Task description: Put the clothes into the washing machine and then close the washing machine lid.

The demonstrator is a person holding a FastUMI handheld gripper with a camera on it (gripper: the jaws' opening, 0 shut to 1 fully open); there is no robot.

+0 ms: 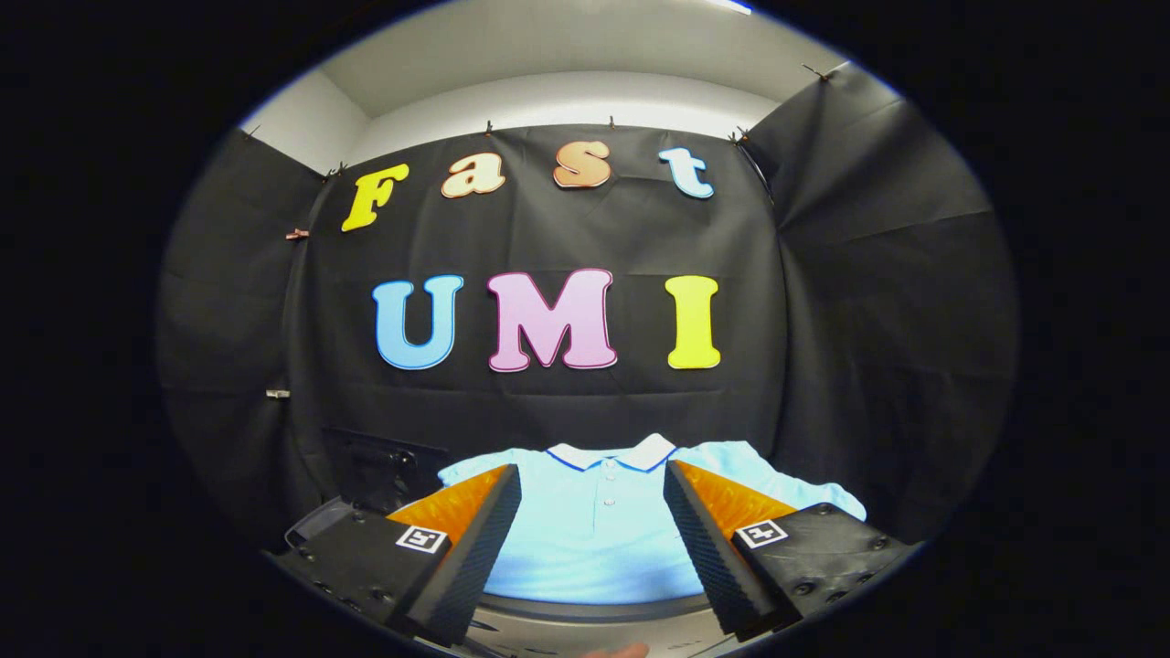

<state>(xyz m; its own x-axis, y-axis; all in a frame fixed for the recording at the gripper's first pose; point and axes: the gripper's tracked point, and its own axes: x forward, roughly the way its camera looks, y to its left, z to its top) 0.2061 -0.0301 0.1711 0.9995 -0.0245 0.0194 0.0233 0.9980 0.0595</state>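
A light blue polo shirt (pixel 599 535) with a white collar and a short row of buttons lies spread flat just ahead of my fingers, its collar toward the booth's back wall. It rests over a dark curved rim (pixel 594 608) that looks like part of the washing machine top. My gripper (pixel 592 480) is open, its two fingers wide apart, one over each side of the shirt's chest. Nothing is between them but the shirt below; whether they touch the cloth I cannot tell.
A dark boxy panel (pixel 384 471) stands behind the shirt to the left, against the black cloth wall. A sliver of a fingertip (pixel 617 651) shows below the fingers.
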